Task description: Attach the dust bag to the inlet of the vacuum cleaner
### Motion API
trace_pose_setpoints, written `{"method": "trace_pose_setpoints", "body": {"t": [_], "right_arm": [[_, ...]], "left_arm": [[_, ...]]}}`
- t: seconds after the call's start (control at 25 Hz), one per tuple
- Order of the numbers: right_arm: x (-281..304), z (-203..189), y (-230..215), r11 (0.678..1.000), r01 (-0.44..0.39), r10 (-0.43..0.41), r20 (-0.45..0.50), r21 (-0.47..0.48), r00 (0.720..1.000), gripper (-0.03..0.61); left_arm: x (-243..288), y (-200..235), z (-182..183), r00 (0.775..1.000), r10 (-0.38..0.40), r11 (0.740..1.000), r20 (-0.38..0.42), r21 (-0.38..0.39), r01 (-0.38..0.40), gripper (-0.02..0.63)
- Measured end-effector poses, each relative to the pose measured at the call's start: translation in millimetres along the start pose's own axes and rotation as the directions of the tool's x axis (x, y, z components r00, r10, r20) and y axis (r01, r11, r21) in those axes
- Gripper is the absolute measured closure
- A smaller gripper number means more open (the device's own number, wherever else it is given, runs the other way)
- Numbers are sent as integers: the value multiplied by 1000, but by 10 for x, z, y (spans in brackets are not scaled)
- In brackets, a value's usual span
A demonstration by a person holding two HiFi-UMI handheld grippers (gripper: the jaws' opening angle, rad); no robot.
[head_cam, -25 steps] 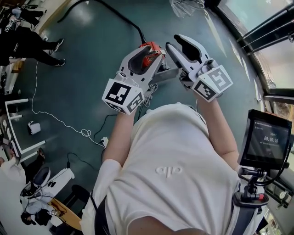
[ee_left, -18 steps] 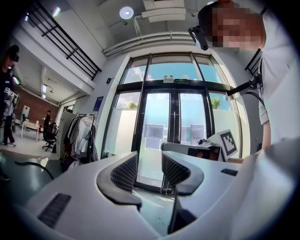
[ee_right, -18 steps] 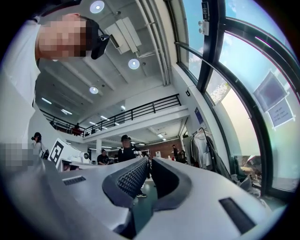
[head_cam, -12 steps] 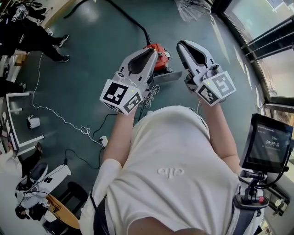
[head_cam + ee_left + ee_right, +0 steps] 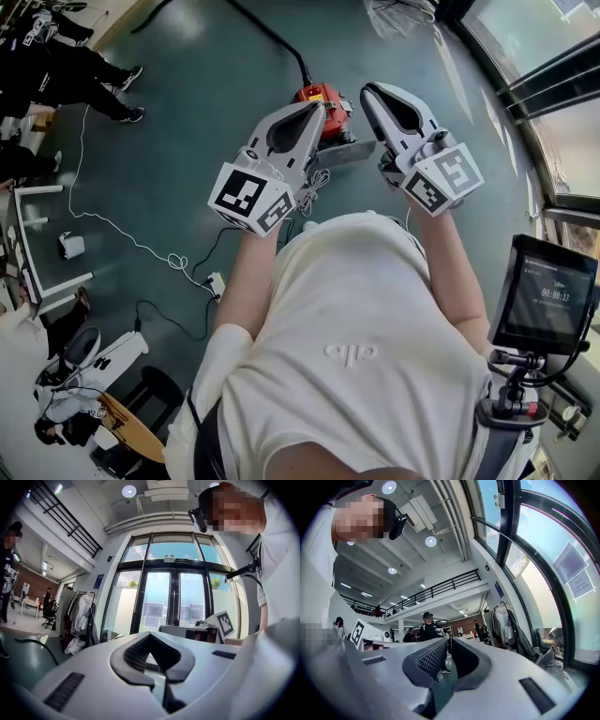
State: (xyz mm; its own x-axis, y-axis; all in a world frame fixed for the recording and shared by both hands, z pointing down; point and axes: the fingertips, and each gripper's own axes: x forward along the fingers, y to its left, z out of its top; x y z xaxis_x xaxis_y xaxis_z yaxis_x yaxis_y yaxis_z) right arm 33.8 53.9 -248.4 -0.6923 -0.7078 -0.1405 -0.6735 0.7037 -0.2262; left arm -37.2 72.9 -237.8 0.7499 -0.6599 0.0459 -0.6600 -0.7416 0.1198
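A red vacuum cleaner stands on the green floor with a black hose running off to the upper left. A flat grey piece lies just this side of it; I cannot tell what it is. Both grippers are held level at chest height, well above the vacuum. My left gripper has just been closing and is now shut on nothing. My right gripper has its jaws drawn together to a thin slit, also holding nothing.
A white cord winds over the floor to a power strip at the left. People stand at the upper left. A glass wall runs down the right side. A small monitor sits at my right hip.
Both grippers stood wide open a second ago. The right one closed first, then the left. Neither hand has shifted much.
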Motion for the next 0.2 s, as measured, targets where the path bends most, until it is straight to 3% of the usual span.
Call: {"method": "trace_pose_setpoints", "body": {"t": [0.2], "right_arm": [[-31, -12, -17, 1000, 6, -6, -8, 5, 1000, 538]], "left_arm": [[24, -51, -31, 1000, -3, 1000, -16, 9, 3, 607]]}}
